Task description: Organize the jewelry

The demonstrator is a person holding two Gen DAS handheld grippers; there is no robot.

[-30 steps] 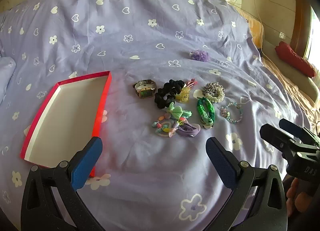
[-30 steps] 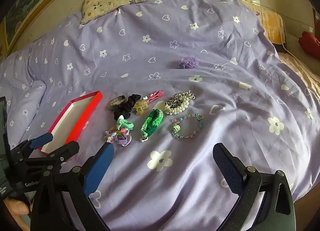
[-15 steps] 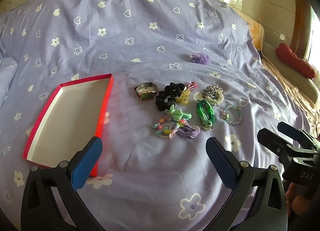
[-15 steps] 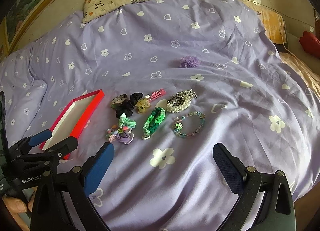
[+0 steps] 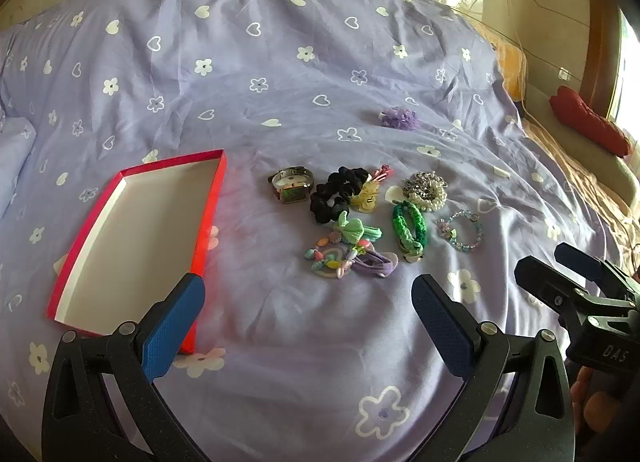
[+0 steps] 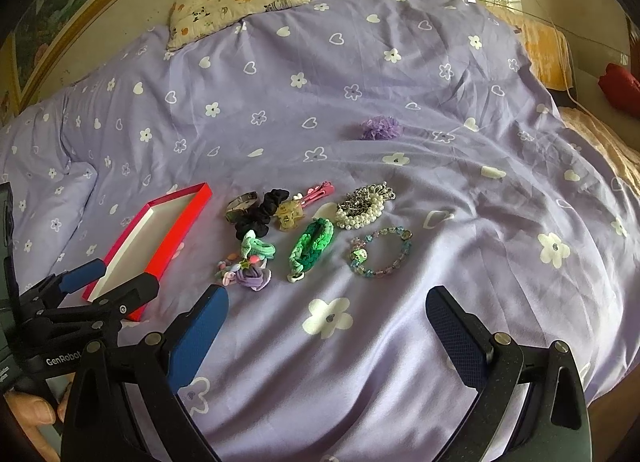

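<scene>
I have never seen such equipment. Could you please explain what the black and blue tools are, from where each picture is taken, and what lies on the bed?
There is no robot here. A person holds a hand tool in each hand, and each tool has two blue-padded fingers and its own camera looking forward along them. One picture comes from the left gripper, the other from the right gripper; each view also shows the other tool at its edge. Both are open and hold nothing.

On the purple flowered bedspread lies an empty red shallow box with a white inside. To its right sits a cluster: a square-faced wristwatch, a black fabric scrunchie, a green braided bracelet, a white pearl bracelet, a pastel glass-bead bracelet and more hair ties. A purple fabric flower lies apart, farther away.
</scene>
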